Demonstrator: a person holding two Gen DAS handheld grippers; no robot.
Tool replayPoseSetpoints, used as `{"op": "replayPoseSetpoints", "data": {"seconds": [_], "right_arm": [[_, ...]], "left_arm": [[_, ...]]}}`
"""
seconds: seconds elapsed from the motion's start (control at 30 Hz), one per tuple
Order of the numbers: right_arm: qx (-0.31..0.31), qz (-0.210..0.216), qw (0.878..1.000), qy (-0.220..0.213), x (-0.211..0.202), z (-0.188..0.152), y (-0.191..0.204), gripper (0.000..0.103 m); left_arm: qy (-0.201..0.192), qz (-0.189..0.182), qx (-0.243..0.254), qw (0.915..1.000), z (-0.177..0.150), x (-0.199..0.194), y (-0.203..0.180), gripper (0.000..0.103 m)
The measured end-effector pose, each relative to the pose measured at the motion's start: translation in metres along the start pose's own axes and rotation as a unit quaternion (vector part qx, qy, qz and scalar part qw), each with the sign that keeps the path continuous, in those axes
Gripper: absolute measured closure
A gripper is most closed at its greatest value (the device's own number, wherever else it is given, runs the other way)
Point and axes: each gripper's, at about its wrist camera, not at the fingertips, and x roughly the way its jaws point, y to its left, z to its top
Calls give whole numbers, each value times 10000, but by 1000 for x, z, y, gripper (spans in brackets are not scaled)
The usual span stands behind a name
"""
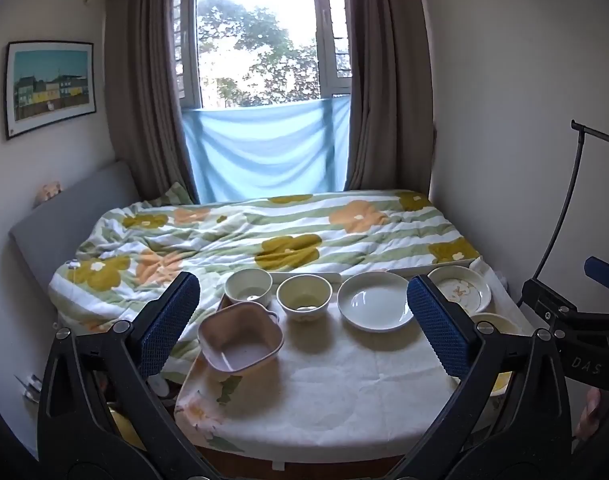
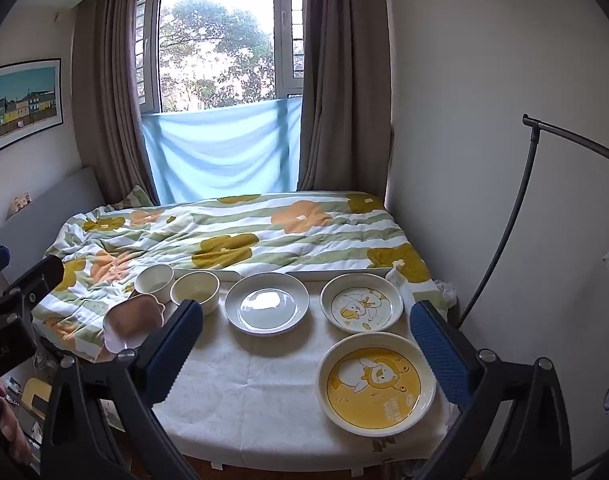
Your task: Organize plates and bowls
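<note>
My left hand-held gripper [image 1: 304, 320] stands with its blue-padded jaws spread wide and nothing between them, and my right hand-held gripper [image 2: 306, 338] is just as wide and just as empty. Neither touches any dish, so I judge that the sorting has not begun and the step in hand is choosing a first piece.

To do it well, I would take a plate by its rim, sliding one pad under the lip and one over it, coming in low and nearly flat so the glazed ceramic cannot slip. I would stack plate on plate and nest bowl in bowl, setting each down gently because the cloth-covered worktop [image 2: 264, 392] looks soft and slightly uneven.

In the right wrist view, the yellow-and-white round ceramic plate with a cartoon duck [image 2: 375, 385] lies lower right, just inside the right finger. Above it sits the white round plate with a yellow duck drawing [image 2: 361, 306], and the plain white round plate [image 2: 267, 303] lies at centre, between the fingers but farther off.

In the left wrist view, the pink square bowl with small handles [image 1: 240, 338] lies just right of the left finger, tilted at the worktop's edge. Behind it stand the white round bowl [image 1: 248, 286] and the cream round bowl [image 1: 303, 297], side by side.
</note>
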Motion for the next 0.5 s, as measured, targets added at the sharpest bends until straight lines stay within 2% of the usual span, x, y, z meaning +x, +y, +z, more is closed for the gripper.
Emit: {"op": "replayPoseSetpoints", "data": {"seconds": [0.5], "right_arm": [[1, -1, 10000, -1, 0, 0, 0, 0]], "left_arm": [[85, 59, 42, 9999, 1, 4, -4, 0]]}}
